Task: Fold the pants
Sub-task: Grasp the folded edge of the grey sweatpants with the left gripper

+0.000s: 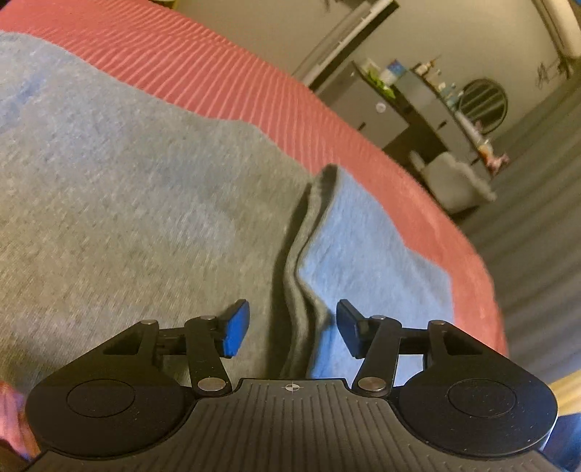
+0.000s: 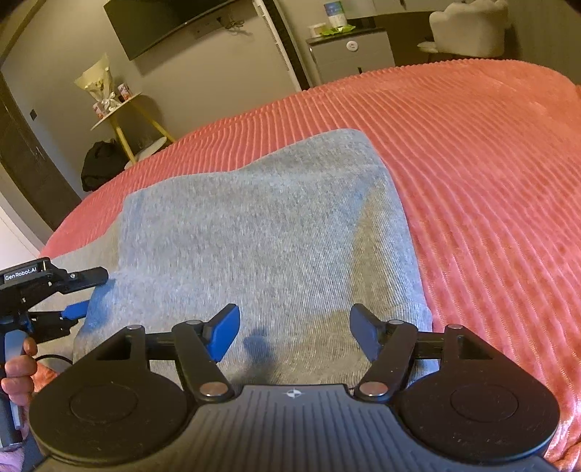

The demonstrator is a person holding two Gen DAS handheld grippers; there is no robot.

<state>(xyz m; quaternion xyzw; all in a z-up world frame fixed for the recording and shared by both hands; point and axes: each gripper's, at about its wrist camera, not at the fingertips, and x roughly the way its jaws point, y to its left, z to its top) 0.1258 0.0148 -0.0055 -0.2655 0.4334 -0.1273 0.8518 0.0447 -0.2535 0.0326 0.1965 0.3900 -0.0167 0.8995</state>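
Note:
Grey pants (image 2: pixel 254 232) lie folded in layers on a pink ribbed bedspread (image 2: pixel 490 181). In the left wrist view the pants (image 1: pixel 127 199) fill the left side, with a layered folded edge (image 1: pixel 301 261) running up between the fingers. My left gripper (image 1: pixel 293 332) is open just above that edge, holding nothing. It also shows at the left of the right wrist view (image 2: pixel 81 292), at the pants' left edge. My right gripper (image 2: pixel 295 336) is open and empty over the near part of the pants.
The bedspread (image 1: pixel 225 76) ends at the bed's right edge in the left wrist view. Beyond it are a dark shelf unit (image 1: pixel 417 109) and a pale armchair (image 1: pixel 457 181). The right wrist view shows a side table (image 2: pixel 123 109), a black bag (image 2: pixel 100 163) and a wall TV (image 2: pixel 170 21).

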